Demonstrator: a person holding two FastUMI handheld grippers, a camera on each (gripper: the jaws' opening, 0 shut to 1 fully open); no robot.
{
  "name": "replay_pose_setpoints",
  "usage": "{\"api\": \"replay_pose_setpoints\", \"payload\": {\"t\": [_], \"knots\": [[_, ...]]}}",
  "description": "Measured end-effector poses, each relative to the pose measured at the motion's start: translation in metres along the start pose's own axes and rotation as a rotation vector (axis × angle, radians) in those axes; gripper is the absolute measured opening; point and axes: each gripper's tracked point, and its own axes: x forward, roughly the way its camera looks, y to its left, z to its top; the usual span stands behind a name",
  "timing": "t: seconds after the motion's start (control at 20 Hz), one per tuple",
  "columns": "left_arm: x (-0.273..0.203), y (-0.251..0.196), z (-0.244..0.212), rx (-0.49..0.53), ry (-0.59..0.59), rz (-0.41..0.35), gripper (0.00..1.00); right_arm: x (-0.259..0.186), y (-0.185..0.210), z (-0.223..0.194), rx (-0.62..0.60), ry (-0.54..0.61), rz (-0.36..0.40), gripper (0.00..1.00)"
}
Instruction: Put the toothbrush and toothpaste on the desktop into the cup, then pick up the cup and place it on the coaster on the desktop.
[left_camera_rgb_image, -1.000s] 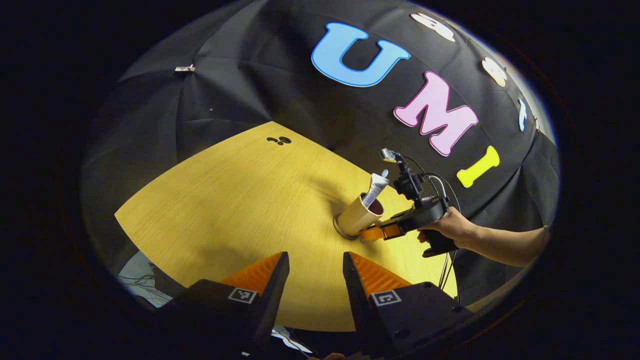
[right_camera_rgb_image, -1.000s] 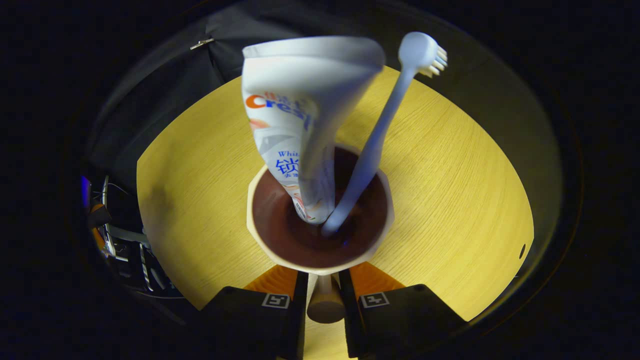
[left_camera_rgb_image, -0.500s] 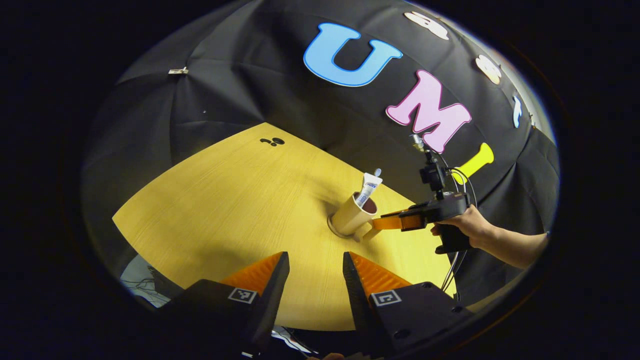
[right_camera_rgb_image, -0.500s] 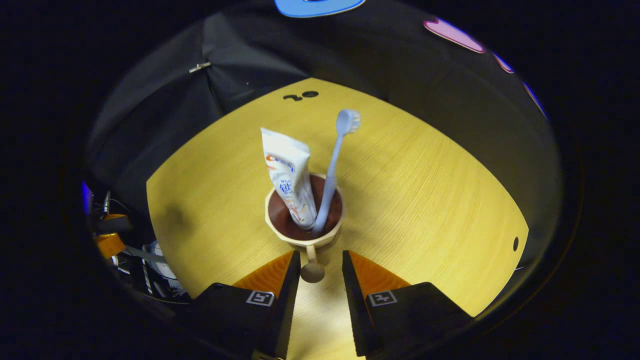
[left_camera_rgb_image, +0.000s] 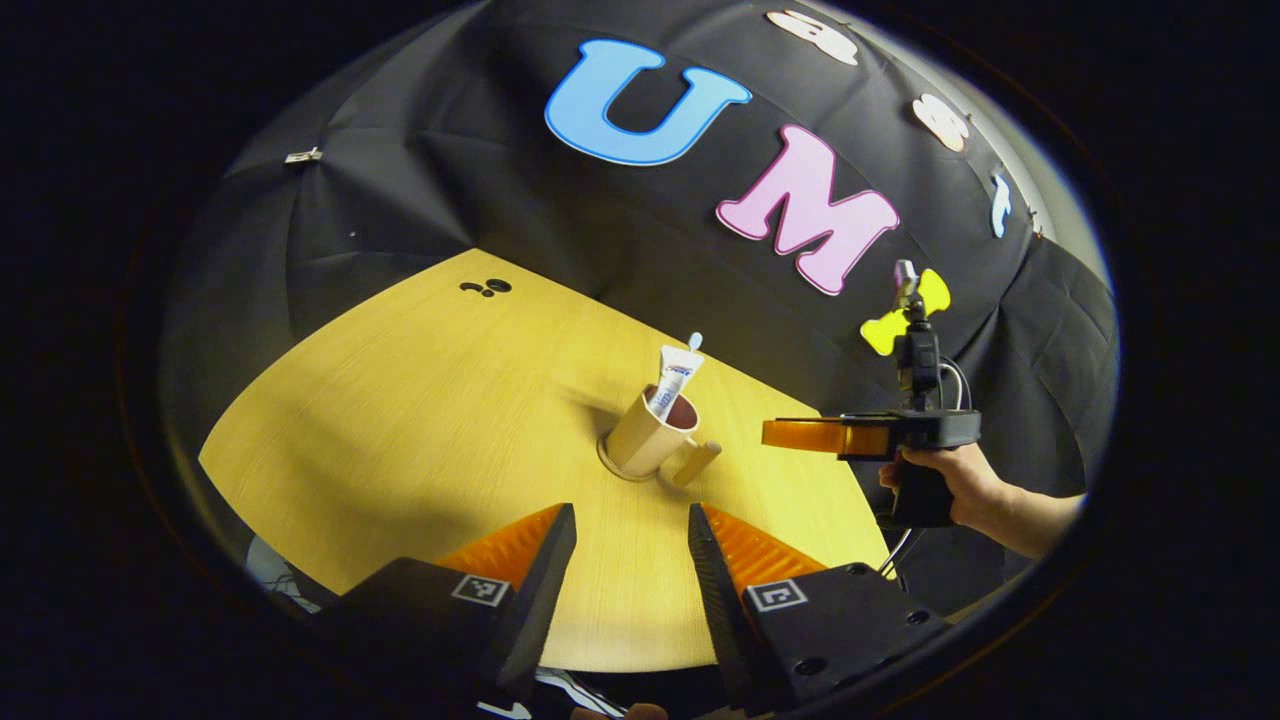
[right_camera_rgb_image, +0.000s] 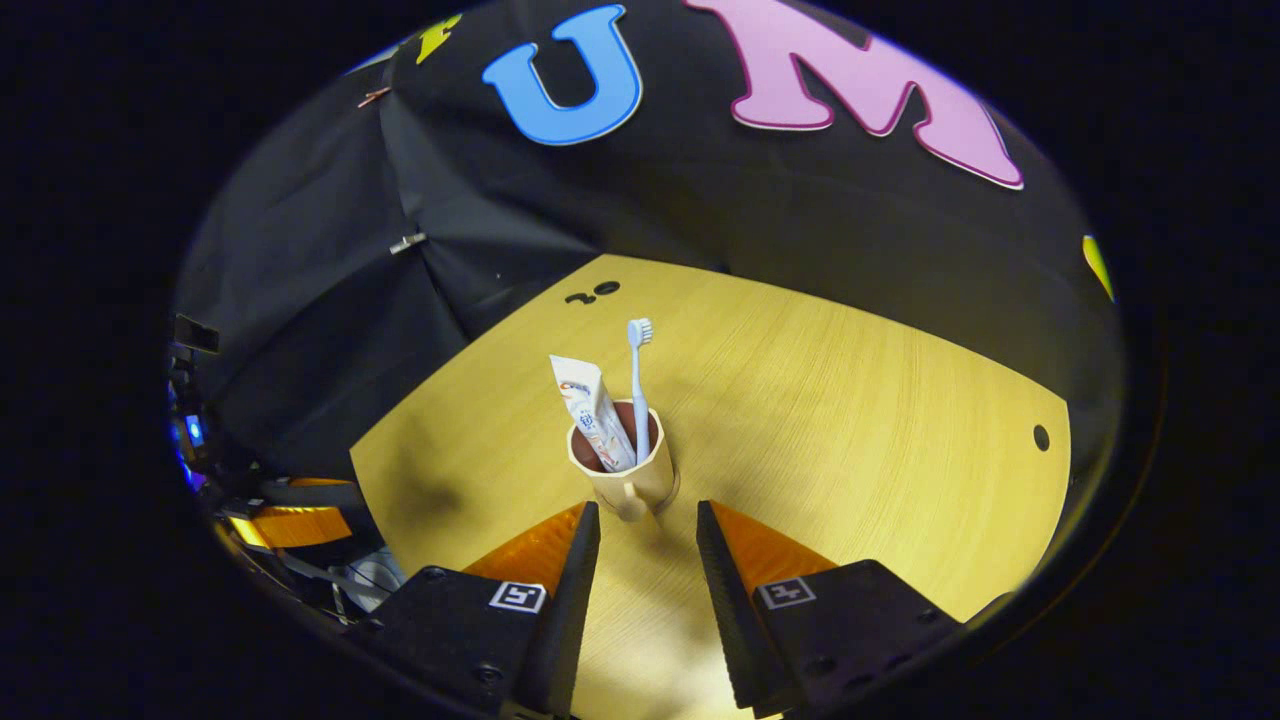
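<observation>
Cup (right_camera_rgb_image: 622, 470): mid-counter, on the coaster (left_camera_rgb_image: 612, 467), toothbrush (right_camera_rgb_image: 637, 385) and toothpaste (right_camera_rgb_image: 592, 412) inside.
Right claw (right_camera_rgb_image: 647, 560): spread, clear of handle.
Left claw (left_camera_rgb_image: 622, 570): spread, empty.
Left: apparently nothing.

cups: 1 (right_camera_rgb_image: 625, 475) | toothbrushes: 1 (right_camera_rgb_image: 637, 385) | toothpaste tubes: 1 (right_camera_rgb_image: 590, 410) | coasters: 1 (left_camera_rgb_image: 610, 468) | grippers: 2, left (left_camera_rgb_image: 622, 520), right (right_camera_rgb_image: 648, 520) | tables: 1 (right_camera_rgb_image: 850, 420)
</observation>
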Motion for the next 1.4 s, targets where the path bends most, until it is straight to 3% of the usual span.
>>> {"api": "replay_pose_setpoints", "payload": {"t": [0.05,0.1,0.15,0.45,0.75,0.9,1.2,1.4], "knots": [[0.002,-0.004,0.000,0.014,0.006,-0.004,0.73,-0.009,0.001,0.000,0.025,-0.025,0.004,0.63],[0.006,-0.007,0.000,0.026,0.009,-0.011,0.82,-0.016,-0.001,-0.001,0.049,-0.048,0.001,0.63],[0.009,-0.010,0.001,0.038,0.011,-0.016,0.75,-0.028,-0.005,-0.003,0.071,-0.069,-0.009,0.64],[0.024,-0.027,0.004,0.095,0.025,-0.044,0.86,-0.079,-0.022,-0.014,0.113,-0.167,-0.092,0.73],[0.035,-0.039,-0.001,0.142,0.047,-0.056,0.91,-0.109,-0.016,-0.031,0.156,-0.201,-0.101,0.86],[0.036,-0.044,-0.009,0.155,0.066,-0.067,0.97,-0.119,-0.010,-0.038,0.181,-0.211,-0.093,0.86],[0.037,-0.045,-0.024,0.156,0.105,-0.057,0.97,-0.130,-0.002,-0.053,0.279,-0.238,-0.095,0.86],[0.038,-0.048,-0.031,0.160,0.124,-0.061,0.97,-0.133,-0.007,-0.068,0.319,-0.227,-0.108,0.91]]}}
